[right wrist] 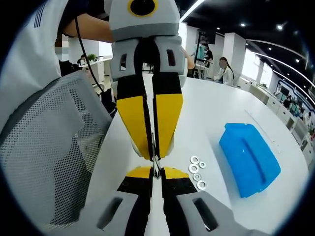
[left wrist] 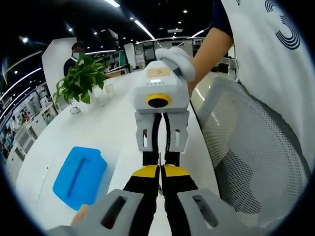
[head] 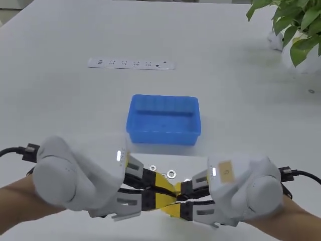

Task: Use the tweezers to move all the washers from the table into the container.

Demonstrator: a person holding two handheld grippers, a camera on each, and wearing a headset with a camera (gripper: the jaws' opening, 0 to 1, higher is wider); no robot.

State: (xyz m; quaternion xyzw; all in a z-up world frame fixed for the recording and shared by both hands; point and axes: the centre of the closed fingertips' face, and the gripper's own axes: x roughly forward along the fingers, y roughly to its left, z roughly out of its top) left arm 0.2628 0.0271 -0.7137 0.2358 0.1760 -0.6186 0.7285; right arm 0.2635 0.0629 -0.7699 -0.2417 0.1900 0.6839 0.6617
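No readable text, labels or numbers

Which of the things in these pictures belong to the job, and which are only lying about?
For the job:
tweezers, gripped by the left claw and the right claw
washers
blue container

Lying about:
power strip
plant
mesh chair

White power strip (head: 131,64) lies flat on the table (head: 65,100); leafy plant (head: 293,22) at right.
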